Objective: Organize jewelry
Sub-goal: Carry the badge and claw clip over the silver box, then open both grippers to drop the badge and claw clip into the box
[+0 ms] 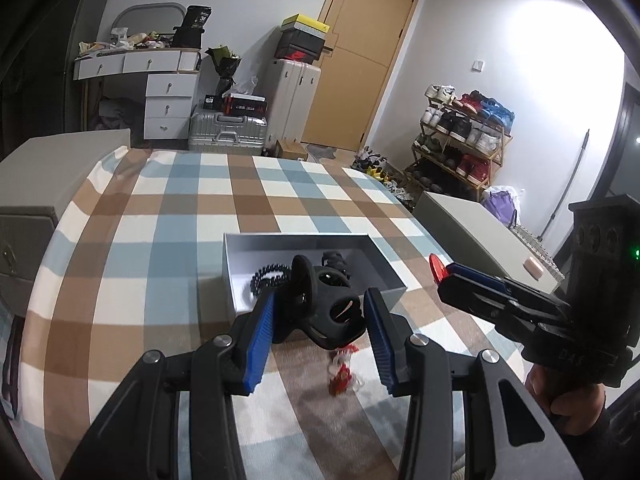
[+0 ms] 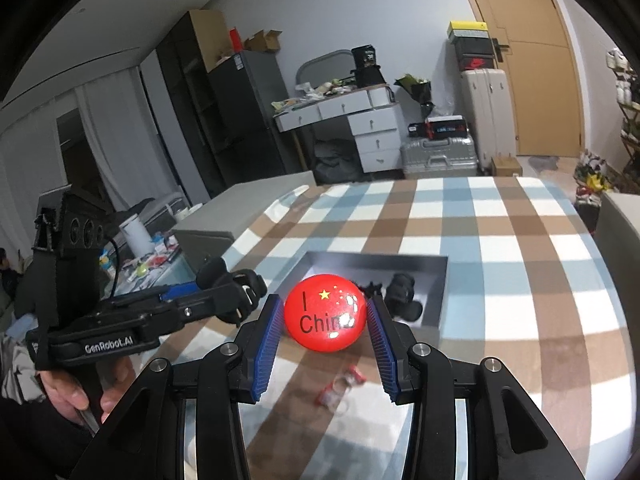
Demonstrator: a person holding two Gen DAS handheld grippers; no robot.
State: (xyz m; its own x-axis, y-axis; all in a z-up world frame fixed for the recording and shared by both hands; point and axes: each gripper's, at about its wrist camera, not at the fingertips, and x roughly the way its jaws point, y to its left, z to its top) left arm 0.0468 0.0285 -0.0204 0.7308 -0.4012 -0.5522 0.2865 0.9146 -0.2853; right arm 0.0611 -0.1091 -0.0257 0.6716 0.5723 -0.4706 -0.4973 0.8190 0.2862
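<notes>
My left gripper (image 1: 322,300) is shut on a black hair claw clip (image 1: 332,312), held above the checked tablecloth just in front of an open grey box (image 1: 236,264). Black hair ties (image 1: 272,276) lie inside the box. My right gripper (image 2: 324,304) is shut on a round red badge (image 2: 326,318) printed with stars and lettering, also raised near the box (image 2: 376,258). In the left wrist view, the right gripper (image 1: 442,278) shows at the right with the badge's edge (image 1: 435,267) at its tips. A small red and clear trinket (image 1: 342,374) lies on the cloth below.
A grey cabinet (image 1: 48,176) stands left of the table, another grey box (image 1: 472,232) at its right. A dresser (image 1: 160,84), suitcases (image 1: 296,100), a door and a shoe rack (image 1: 460,140) fill the room behind. A hand (image 2: 76,388) holds the left gripper's handle.
</notes>
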